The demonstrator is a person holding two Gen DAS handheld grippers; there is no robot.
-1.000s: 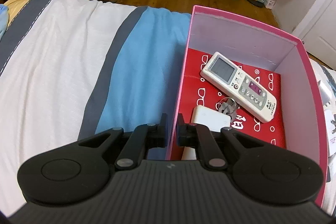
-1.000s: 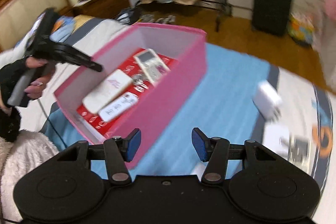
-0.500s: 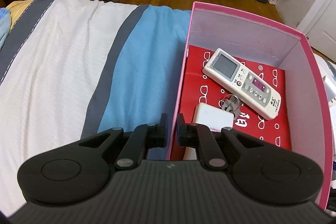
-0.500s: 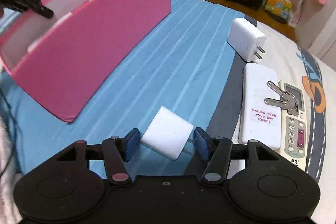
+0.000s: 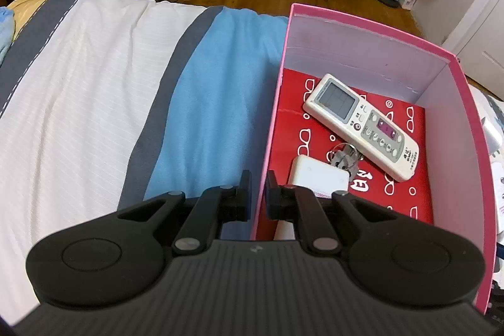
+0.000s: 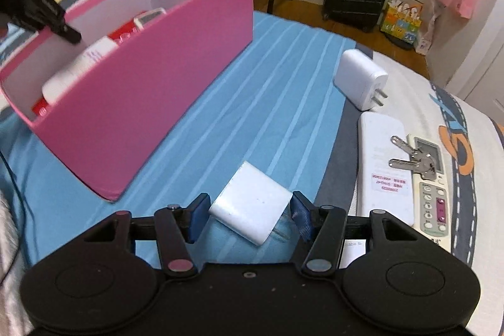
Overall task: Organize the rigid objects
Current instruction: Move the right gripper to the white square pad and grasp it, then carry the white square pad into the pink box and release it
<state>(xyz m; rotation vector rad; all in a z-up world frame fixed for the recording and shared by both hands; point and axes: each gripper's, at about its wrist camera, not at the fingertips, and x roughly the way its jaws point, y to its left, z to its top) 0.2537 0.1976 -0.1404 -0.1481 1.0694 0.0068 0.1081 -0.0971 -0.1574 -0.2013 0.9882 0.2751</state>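
Left claw is clamping the near wall of the pink cardboard box. Right claw is sitting open around a white cube-shaped plug adapter on the blue-striped bed cover, pads not pressing.

We found little legible text. The red liner inside the pink box carried white glasses symbols and a large white character, too distorted for us to read. The white label on the flat white device outside the box bore pink print, and the remote in the box carried small markings near its lower end; we could read neither.
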